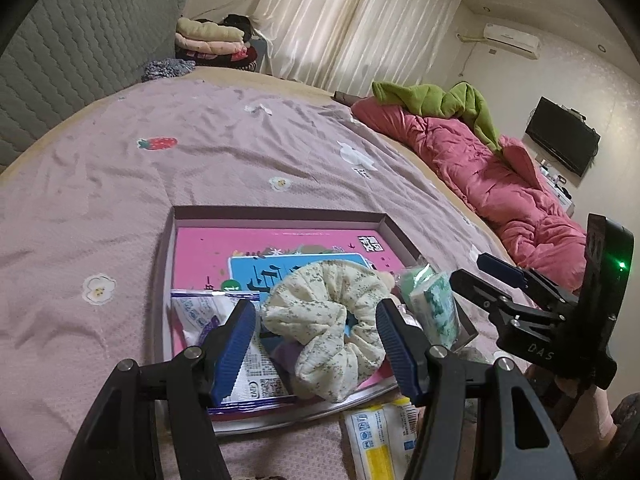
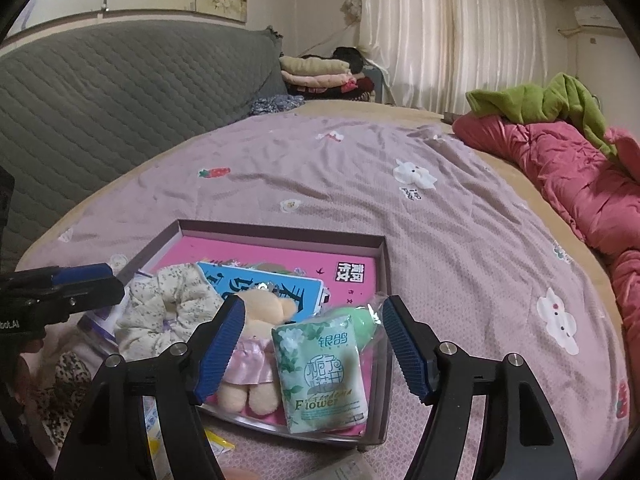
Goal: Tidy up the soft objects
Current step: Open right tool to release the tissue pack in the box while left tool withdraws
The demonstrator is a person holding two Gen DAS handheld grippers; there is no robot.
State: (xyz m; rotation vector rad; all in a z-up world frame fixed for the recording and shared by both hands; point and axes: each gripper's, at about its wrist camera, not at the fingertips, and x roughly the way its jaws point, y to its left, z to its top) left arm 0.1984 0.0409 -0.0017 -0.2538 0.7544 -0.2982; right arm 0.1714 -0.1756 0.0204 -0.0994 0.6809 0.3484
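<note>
A shallow box (image 1: 280,213) (image 2: 280,229) with a pink book inside lies on the bed. In it lie a cream floral scrunchie (image 1: 328,328) (image 2: 168,312), a green tissue pack (image 2: 320,376) (image 1: 434,304), a small plush doll in a pink skirt (image 2: 256,344) and a white wipes packet (image 1: 200,312). My left gripper (image 1: 316,344) is open, its fingers on either side of the scrunchie. My right gripper (image 2: 314,344) is open over the doll and tissue pack. Each gripper shows in the other's view, the right one (image 1: 500,276) and the left one (image 2: 80,276).
A white and yellow packet (image 1: 380,436) lies on the lilac bedsheet (image 1: 200,140) in front of the box. A pink quilt (image 1: 500,184) with a green garment (image 1: 440,100) lies at the right. Folded clothes (image 1: 212,40) sit by the grey headboard (image 1: 72,60).
</note>
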